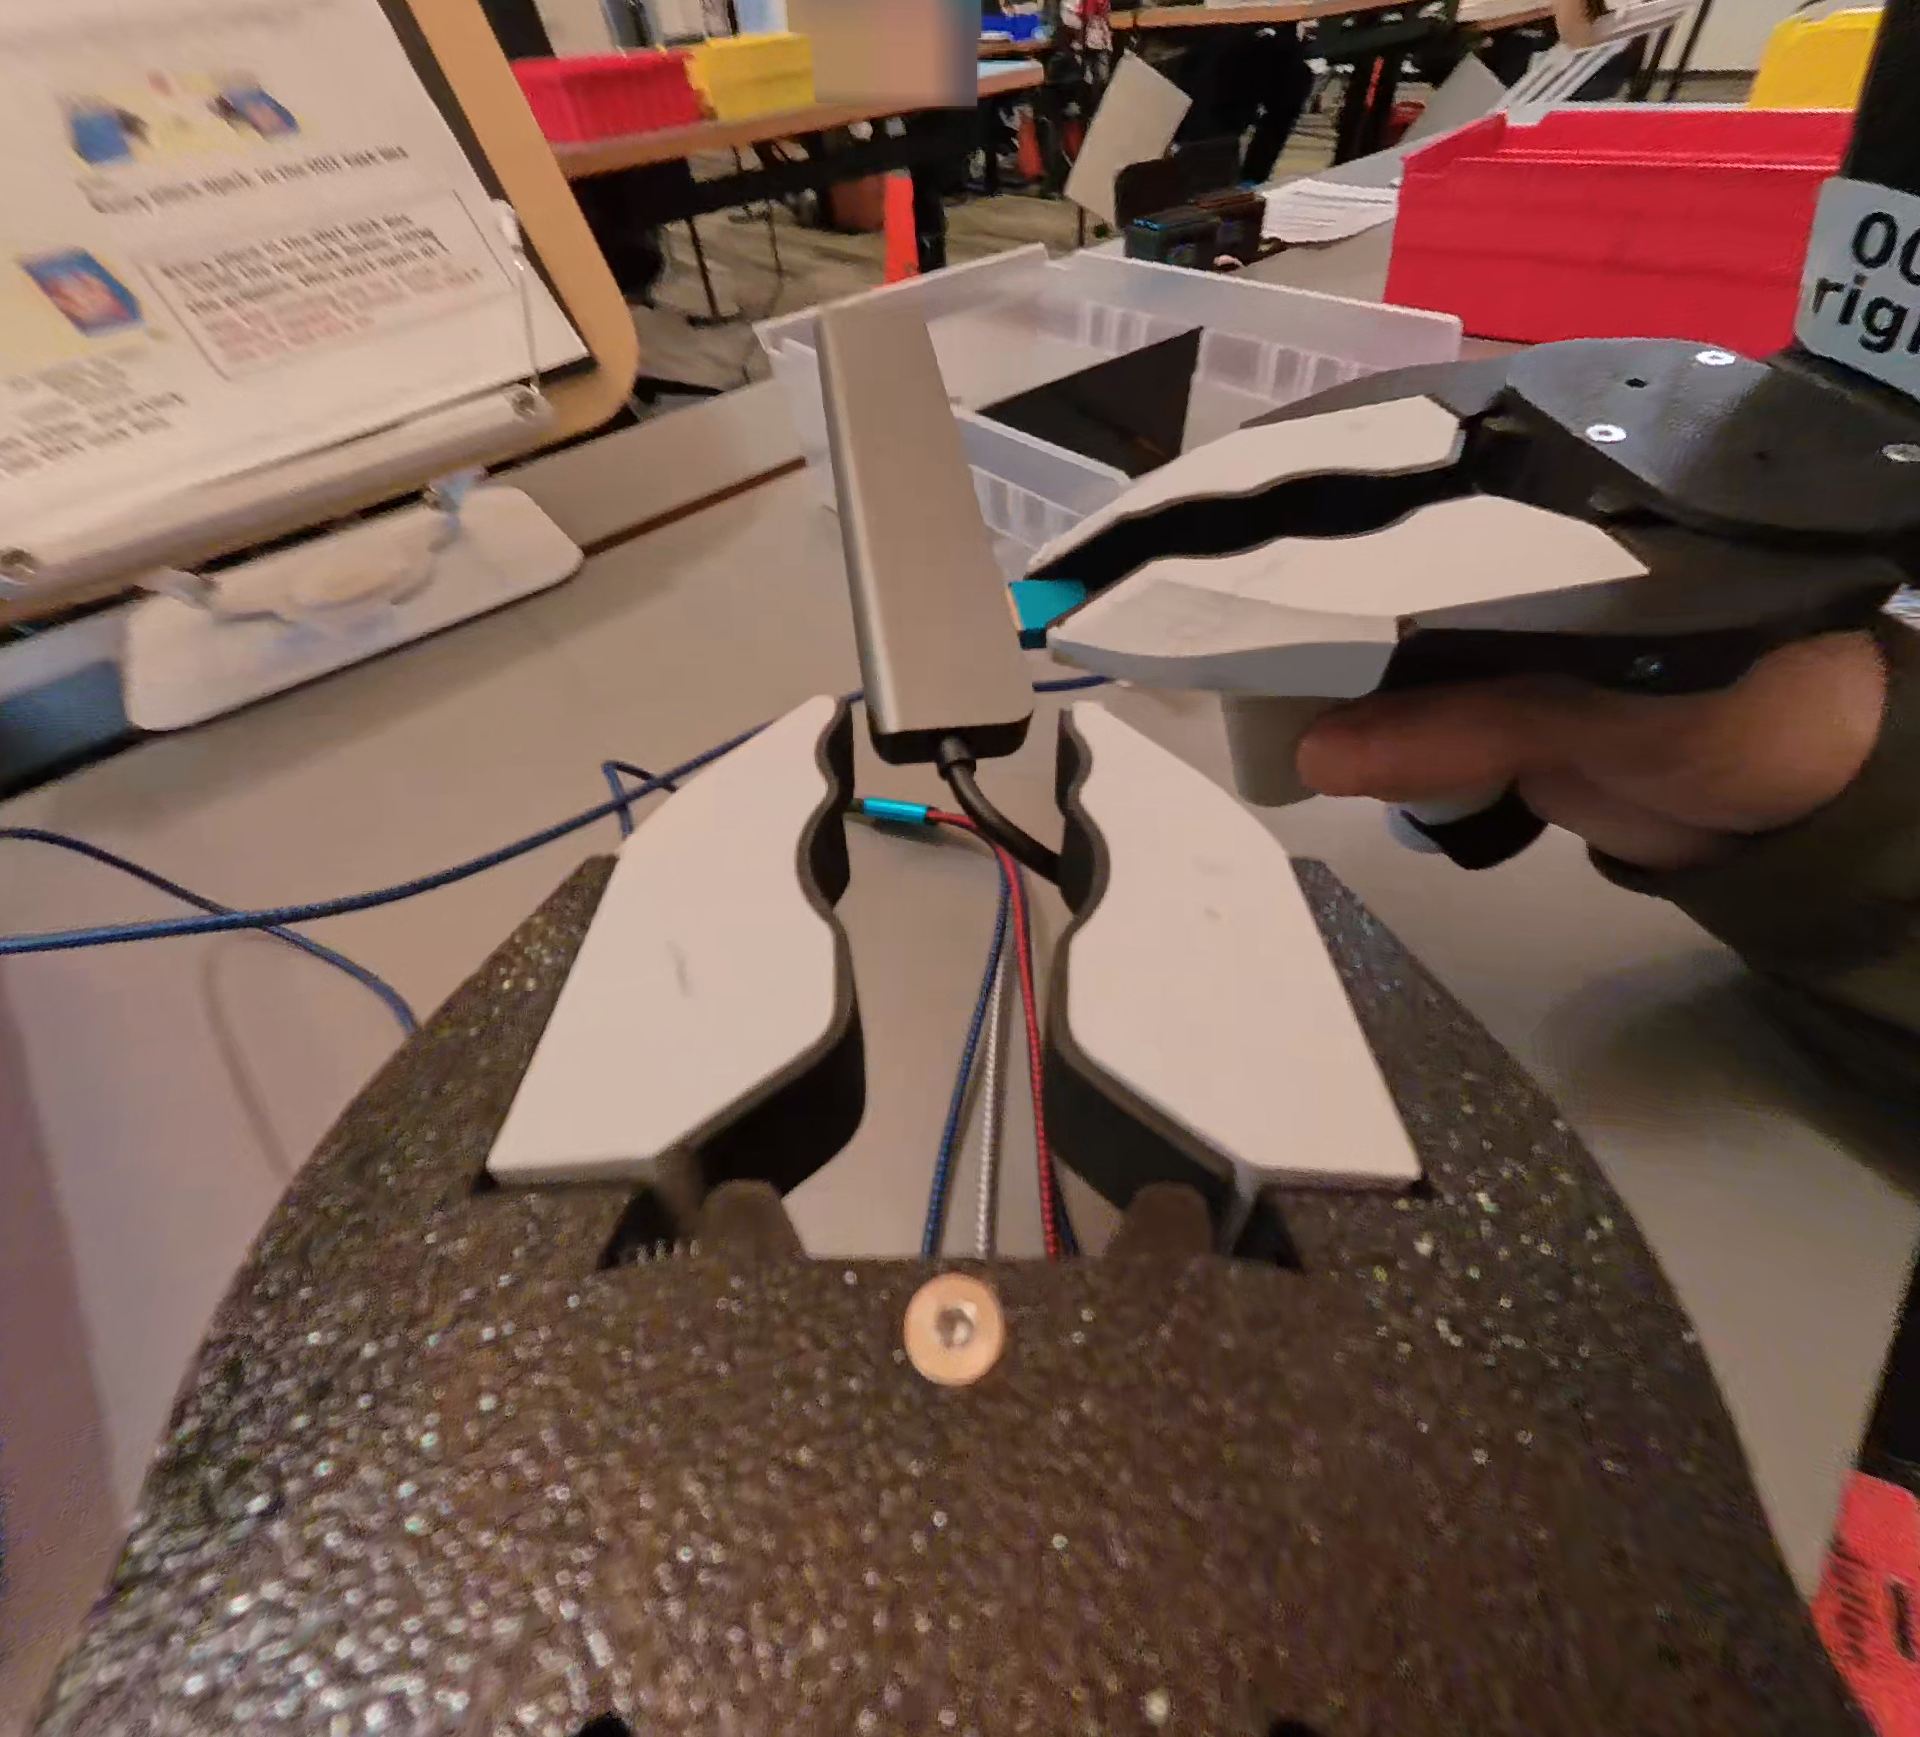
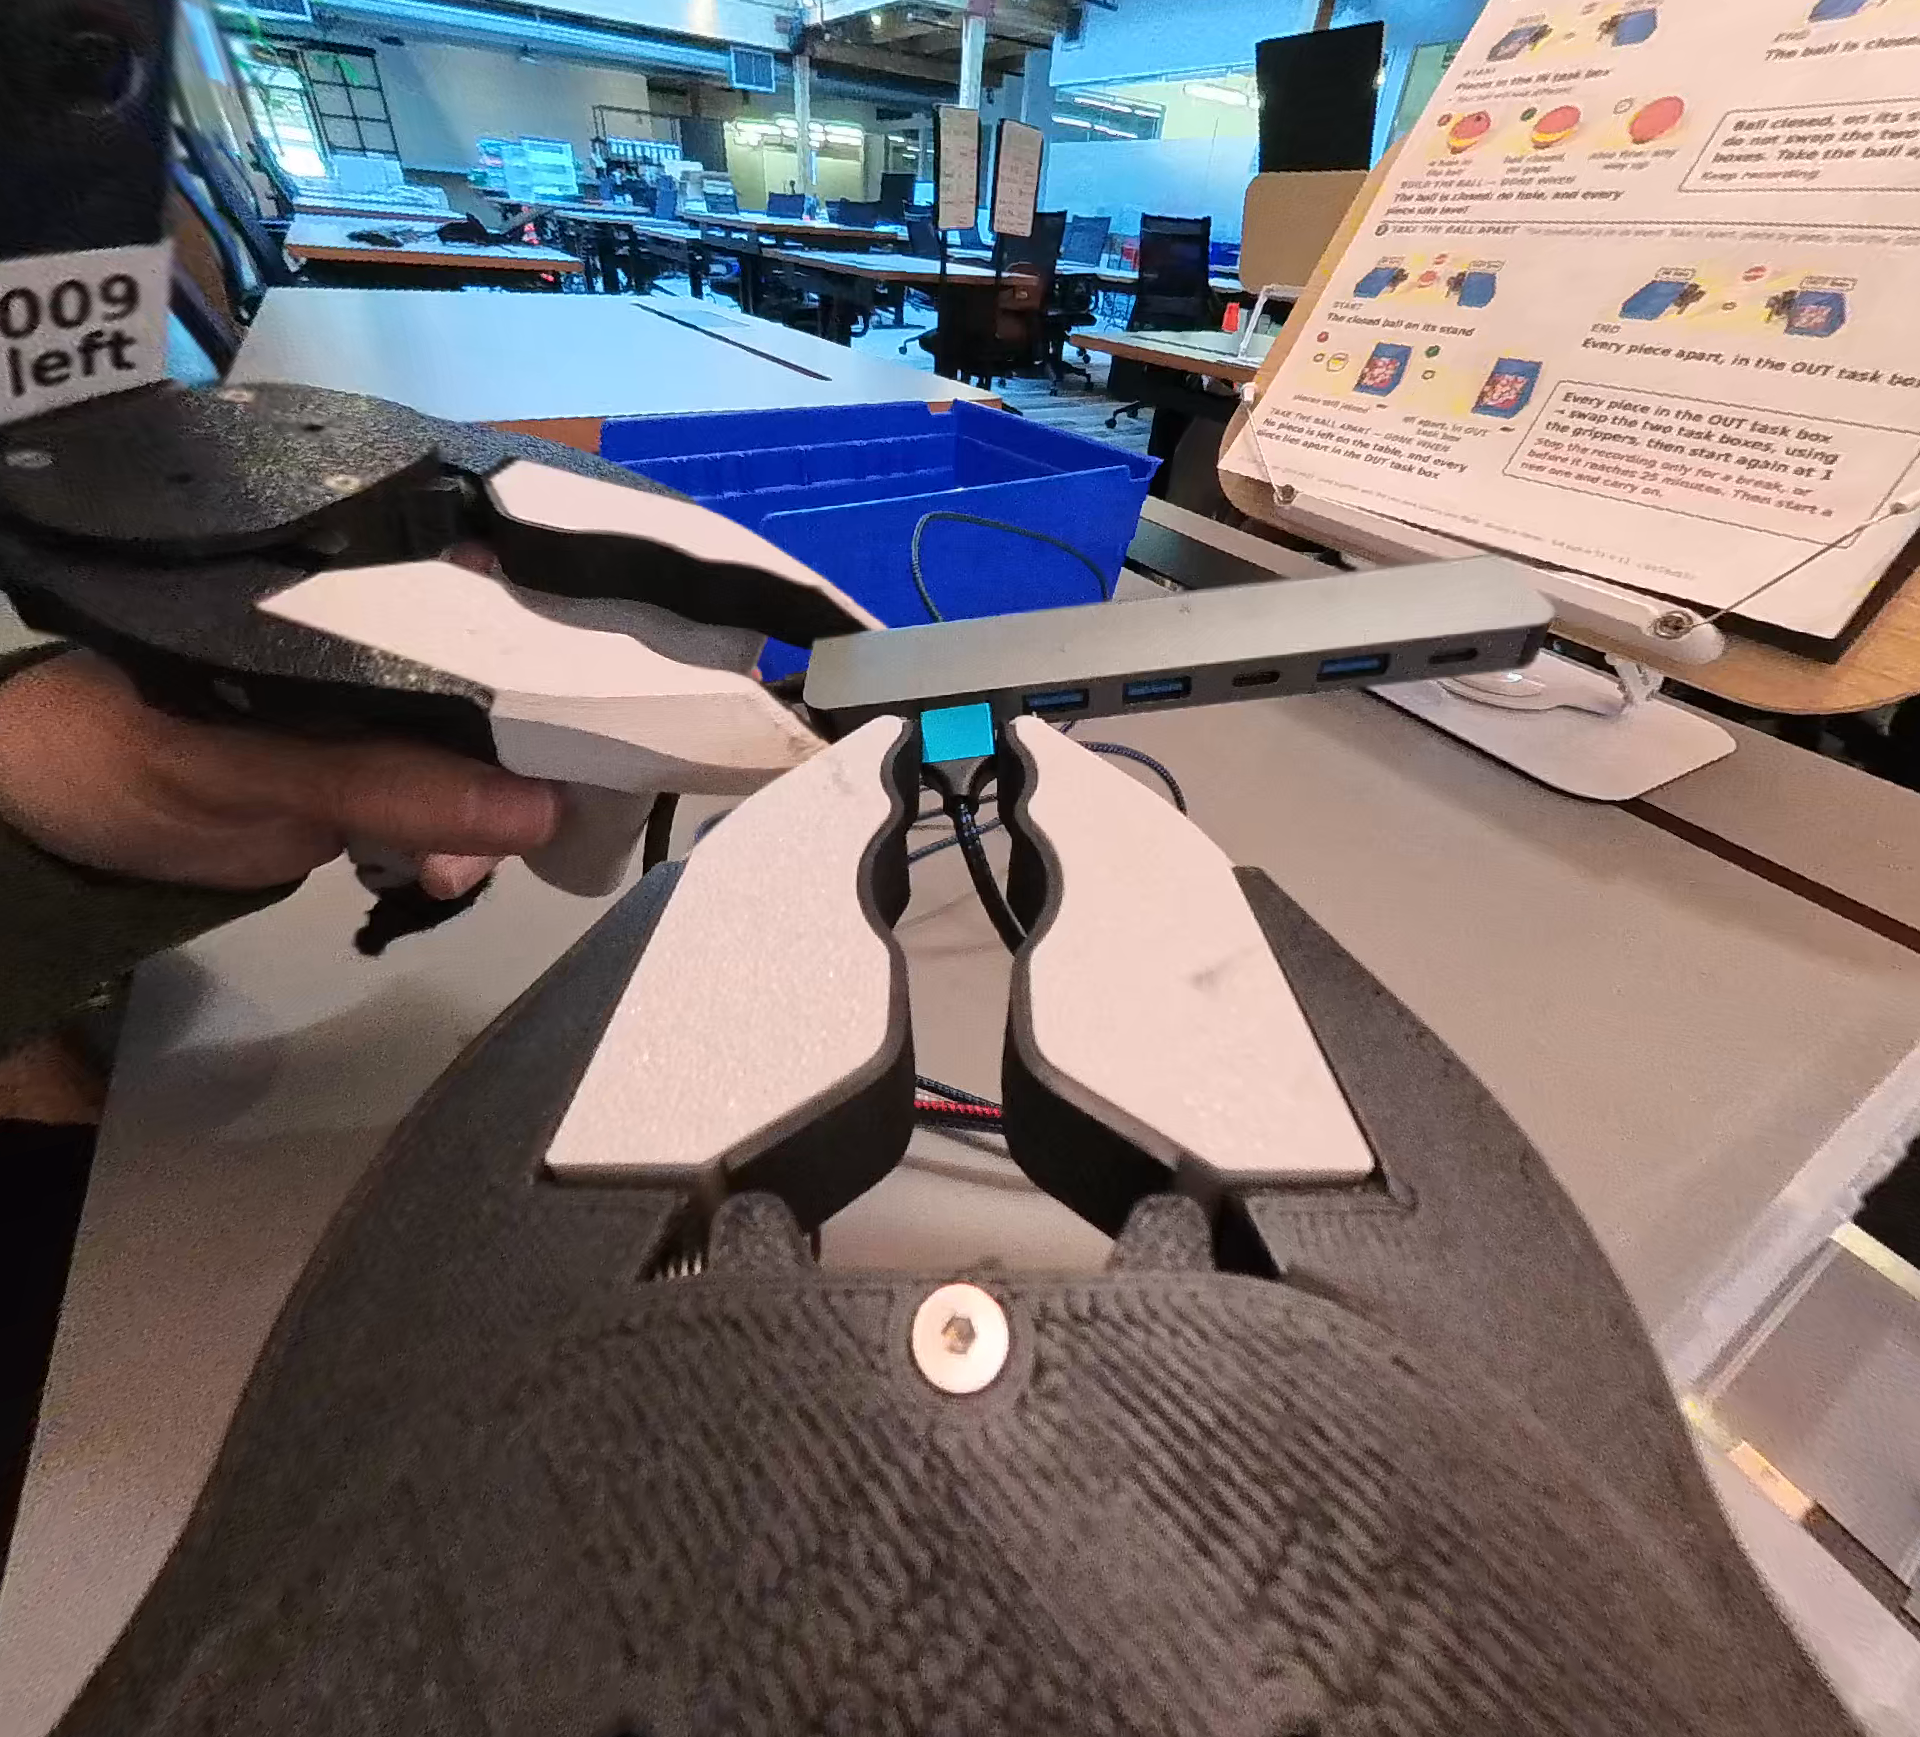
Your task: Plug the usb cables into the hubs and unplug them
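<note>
A grey USB hub [image 1: 904, 492] is held up off the table. My left gripper [image 1: 951, 723] is shut on its cable end, where a short black lead comes out. In the right wrist view the hub [image 2: 1195, 622] lies crosswise, with a row of ports facing me. My right gripper [image 2: 956, 742] is shut on a teal USB plug [image 2: 956, 729] that sits in the port nearest the left gripper [image 2: 836, 690]. In the left wrist view the right gripper [image 1: 1047, 615] comes in from the right. A second teal plug [image 1: 891, 812] on a red cable lies loose below the hub.
Blue, white and red braided cables [image 1: 992, 1064] run over the grey table under my left gripper. A clear bin [image 1: 1143, 326] and a red bin [image 1: 1610, 233] stand behind. A blue bin [image 2: 883, 492] and an instruction sheet on a stand [image 2: 1662, 285] are near.
</note>
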A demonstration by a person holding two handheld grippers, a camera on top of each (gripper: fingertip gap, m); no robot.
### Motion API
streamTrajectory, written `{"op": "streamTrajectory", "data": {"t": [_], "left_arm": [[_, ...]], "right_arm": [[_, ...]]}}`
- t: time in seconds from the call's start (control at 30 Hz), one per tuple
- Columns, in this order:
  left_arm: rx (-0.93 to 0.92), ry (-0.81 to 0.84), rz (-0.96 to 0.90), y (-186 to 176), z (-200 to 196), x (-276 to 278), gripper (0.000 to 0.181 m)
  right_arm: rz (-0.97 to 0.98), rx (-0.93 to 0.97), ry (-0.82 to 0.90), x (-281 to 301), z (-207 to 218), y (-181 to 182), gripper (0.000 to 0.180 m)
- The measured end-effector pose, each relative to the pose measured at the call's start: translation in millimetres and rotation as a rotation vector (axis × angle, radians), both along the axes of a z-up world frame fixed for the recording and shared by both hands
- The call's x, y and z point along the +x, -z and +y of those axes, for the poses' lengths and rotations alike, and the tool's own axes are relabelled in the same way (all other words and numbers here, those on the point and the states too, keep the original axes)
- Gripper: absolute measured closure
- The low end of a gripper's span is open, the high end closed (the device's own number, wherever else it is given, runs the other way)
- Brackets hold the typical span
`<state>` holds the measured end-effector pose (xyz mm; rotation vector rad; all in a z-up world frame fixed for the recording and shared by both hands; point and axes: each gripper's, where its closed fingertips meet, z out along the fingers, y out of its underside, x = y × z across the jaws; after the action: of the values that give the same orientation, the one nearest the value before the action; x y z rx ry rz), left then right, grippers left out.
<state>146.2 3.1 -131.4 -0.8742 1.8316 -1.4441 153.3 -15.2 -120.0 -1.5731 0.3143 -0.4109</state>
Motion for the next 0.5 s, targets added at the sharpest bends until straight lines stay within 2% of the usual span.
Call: {"op": "streamTrajectory", "data": {"t": [0.03,0.2,0.37,0.5], "left_arm": [[0.015,-0.010,-0.030,-1.9,0.5,-0.5,0.145],[0.093,-0.056,-0.119,1.6,6.5,0.5,0.143],[0.079,-0.103,-0.176,0.9,12.5,2.1,0.150],[0.054,-0.129,-0.195,-1.7,15.9,1.3,0.152]], "right_arm": [[0.006,0.004,-0.004,0.0,0.8,0.2,0.166],[0.044,0.017,-0.038,-1.7,8.5,2.6,0.166],[0.093,0.053,-0.060,-3.8,14.1,3.3,0.166],[0.046,0.060,-0.052,-4.8,16.7,0.0,0.166]]}}
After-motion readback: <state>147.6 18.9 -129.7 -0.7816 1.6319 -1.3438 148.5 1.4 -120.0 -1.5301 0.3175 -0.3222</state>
